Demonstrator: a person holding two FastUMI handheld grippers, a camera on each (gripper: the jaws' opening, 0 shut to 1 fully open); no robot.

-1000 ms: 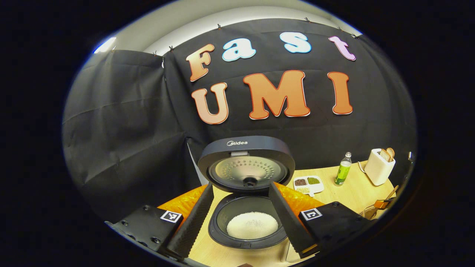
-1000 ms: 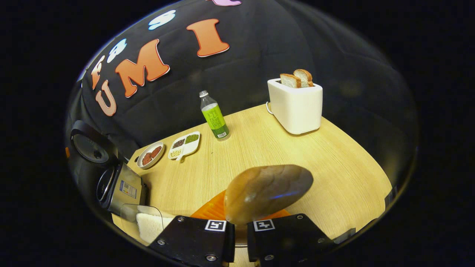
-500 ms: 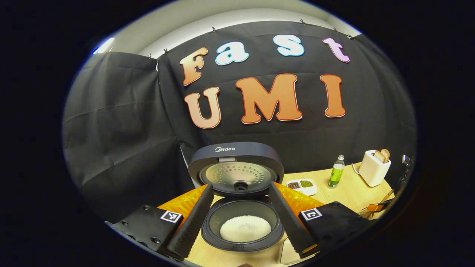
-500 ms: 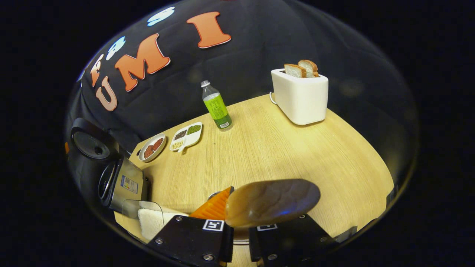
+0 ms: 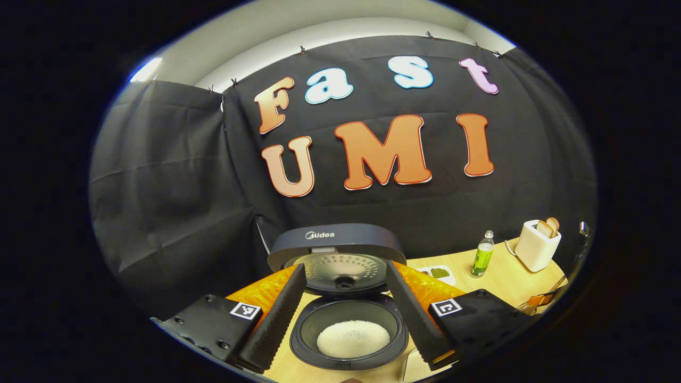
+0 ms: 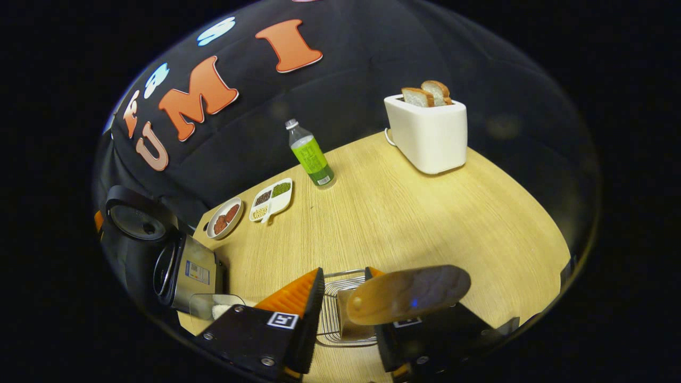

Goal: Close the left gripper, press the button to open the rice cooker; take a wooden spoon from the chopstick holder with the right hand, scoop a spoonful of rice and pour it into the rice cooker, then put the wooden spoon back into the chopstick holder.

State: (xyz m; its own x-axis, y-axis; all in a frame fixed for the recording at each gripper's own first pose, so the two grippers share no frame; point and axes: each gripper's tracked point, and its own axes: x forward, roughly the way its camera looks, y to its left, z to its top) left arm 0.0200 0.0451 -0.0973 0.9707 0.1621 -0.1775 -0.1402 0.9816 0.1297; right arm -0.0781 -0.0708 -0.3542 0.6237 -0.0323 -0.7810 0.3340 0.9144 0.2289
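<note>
Rice cooker [image 5: 340, 298] sits lid-up between the left gripper [image 5: 346, 314]'s spread fingers, one white mound of rice [image 5: 353, 339] in its pot, the front rim cut off below. Over in the right gripper view the cooker [image 6: 175, 266] stands at the table [image 6: 425, 213]'s left edge. Right gripper [image 6: 346, 319] is parted now, the wooden spoon [image 6: 407, 294] lying across one finger; its handle is hidden, so grip is unclear. Wire chopstick holder [image 6: 340, 314] sits between the fingers, partly covered. One toaster [image 6: 425, 133], two bread slices, one bottle [image 6: 311, 159].

"Midea" on rice cooker lid [image 5: 334, 242]
</note>
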